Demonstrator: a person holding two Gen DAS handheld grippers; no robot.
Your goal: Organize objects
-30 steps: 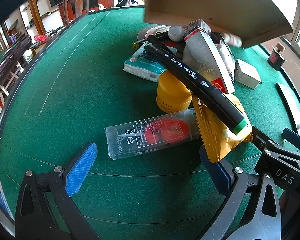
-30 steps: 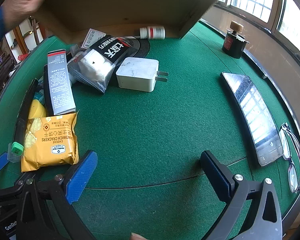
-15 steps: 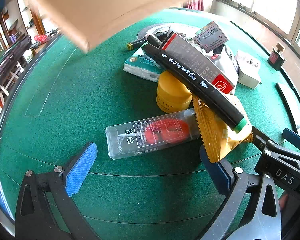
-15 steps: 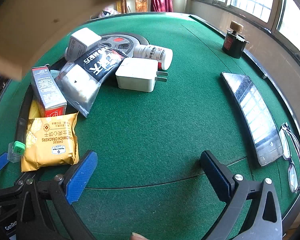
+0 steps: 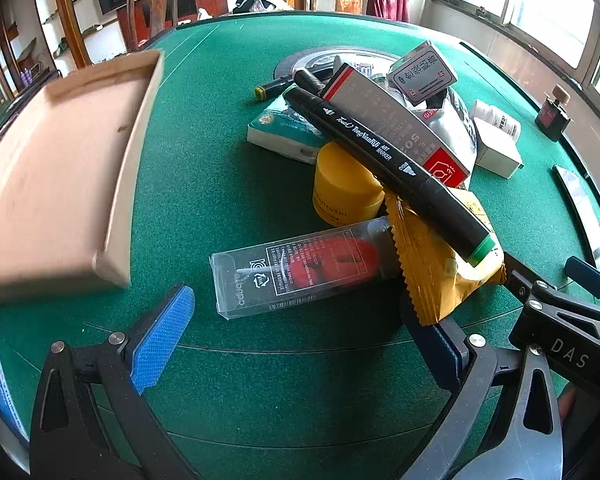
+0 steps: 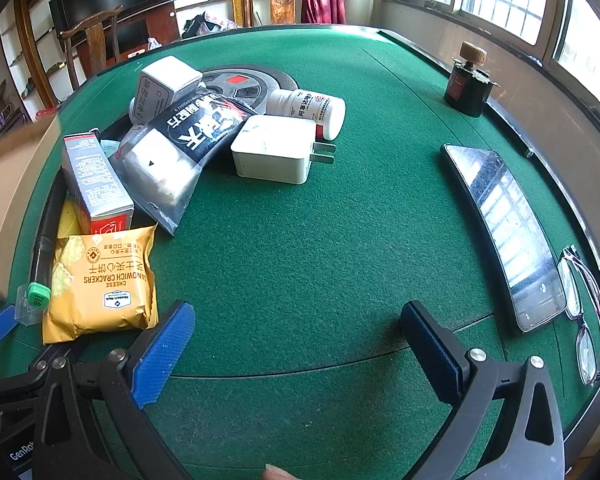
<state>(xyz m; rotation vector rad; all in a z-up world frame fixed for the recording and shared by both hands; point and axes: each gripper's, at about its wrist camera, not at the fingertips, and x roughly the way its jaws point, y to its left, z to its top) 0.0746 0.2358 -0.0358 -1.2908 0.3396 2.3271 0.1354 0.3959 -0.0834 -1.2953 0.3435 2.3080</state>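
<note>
A heap of objects lies on the green table: a black art marker [image 5: 388, 168] across a yellow jar [image 5: 344, 192], a yellow cracker packet [image 5: 432, 272], a clear box with a red item [image 5: 304, 272], a grey-red carton [image 5: 396, 120] and a tissue pack [image 5: 284, 132]. A shallow cardboard box [image 5: 60, 176], blurred, is at the left. My left gripper [image 5: 296, 344] is open just in front of the clear box. My right gripper [image 6: 296, 344] is open over bare felt, right of the cracker packet [image 6: 100, 280]. A white charger [image 6: 276, 148], pill bottle [image 6: 308, 110] and black-labelled bag [image 6: 188, 144] lie further back.
A phone [image 6: 508, 232] and glasses [image 6: 584, 312] lie along the right table edge. A dark ink bottle [image 6: 468, 84] stands at the far right. A round black disc [image 6: 244, 80] lies behind the heap. Chairs and shelves stand beyond the table.
The cardboard box, held upturned above the heap, has swung away to the left and down to table level. The heap's objects have settled. Both grippers stayed in place.
</note>
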